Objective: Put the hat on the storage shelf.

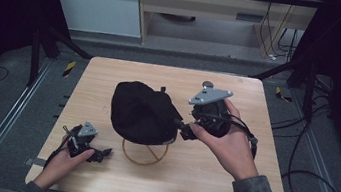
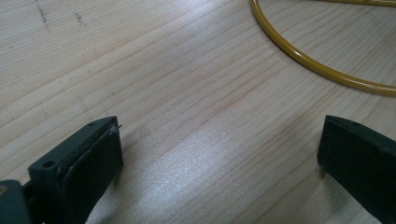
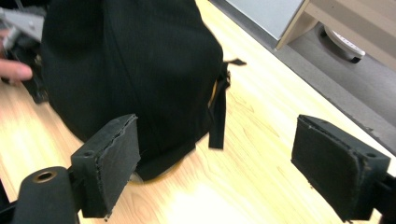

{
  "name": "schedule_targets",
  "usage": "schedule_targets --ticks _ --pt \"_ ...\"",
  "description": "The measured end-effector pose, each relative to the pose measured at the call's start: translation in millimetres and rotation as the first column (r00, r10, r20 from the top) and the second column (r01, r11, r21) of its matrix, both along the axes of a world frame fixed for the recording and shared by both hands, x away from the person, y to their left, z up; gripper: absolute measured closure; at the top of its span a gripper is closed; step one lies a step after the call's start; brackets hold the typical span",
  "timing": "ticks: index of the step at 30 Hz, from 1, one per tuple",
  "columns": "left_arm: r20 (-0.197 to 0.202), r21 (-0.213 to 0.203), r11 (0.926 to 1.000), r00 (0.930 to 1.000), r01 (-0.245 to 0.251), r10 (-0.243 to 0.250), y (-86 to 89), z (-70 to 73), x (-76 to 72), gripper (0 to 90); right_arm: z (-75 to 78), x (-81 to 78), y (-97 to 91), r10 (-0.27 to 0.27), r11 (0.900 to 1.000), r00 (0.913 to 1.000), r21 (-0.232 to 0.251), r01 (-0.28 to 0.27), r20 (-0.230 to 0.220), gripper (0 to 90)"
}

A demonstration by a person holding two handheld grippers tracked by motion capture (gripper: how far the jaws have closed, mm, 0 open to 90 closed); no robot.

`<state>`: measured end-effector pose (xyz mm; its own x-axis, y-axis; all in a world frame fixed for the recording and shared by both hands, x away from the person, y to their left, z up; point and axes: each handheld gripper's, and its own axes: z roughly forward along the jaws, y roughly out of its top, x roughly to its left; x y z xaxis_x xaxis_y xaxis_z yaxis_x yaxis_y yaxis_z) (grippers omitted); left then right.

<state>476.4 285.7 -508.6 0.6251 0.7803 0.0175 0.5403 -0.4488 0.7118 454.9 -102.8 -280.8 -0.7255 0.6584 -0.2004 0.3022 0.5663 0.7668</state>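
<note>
Black cap [image 1: 141,113] hides most of the yellow ring stand [image 1: 144,156] — both grippers' fingers spread, empty.

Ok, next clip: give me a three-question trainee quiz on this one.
1. True or false: the right gripper is clamped on the black cap.
2. What does the cap sit on: A a yellow wire stand, B a plate, C a box?
3. Which gripper rests on the table away from the cap?

Key: 1 false, its jaws stand open beside the cap. 2 A. 3 the left gripper, jaws open over bare wood.
</note>
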Motion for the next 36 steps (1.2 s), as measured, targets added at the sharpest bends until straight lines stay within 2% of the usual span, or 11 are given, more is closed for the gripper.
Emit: schedule_targets --ticks 8,15,26,36 --pt "0.001 0.000 1.0000 1.0000 0.000 0.000 0.1 -0.1 -0.5 0.0 -16.3 -11.7 -20.2 -0.032 0.9994 0.9995 -0.013 0.032 0.002 15.6" --pt "-0.003 0.001 1.0000 1.0000 0.003 -0.003 0.5 0.2 -0.6 0.0 -44.4 -15.4 -30.7 -0.067 0.9951 0.9977 -0.073 0.067 -0.006 15.6" --pt "-0.003 0.003 1.0000 1.0000 0.003 -0.003 0.4 0.2 -0.7 0.0 -79.2 -21.4 -48.0 -0.098 0.9939 0.9950 -0.052 0.097 -0.019 15.5" --pt "-0.002 0.002 1.0000 1.0000 0.002 -0.002 0.3 0.1 -0.7 0.0 -109.3 -32.4 -70.7 -0.156 0.9871 0.9862 -0.045 0.154 -0.056 16.8"
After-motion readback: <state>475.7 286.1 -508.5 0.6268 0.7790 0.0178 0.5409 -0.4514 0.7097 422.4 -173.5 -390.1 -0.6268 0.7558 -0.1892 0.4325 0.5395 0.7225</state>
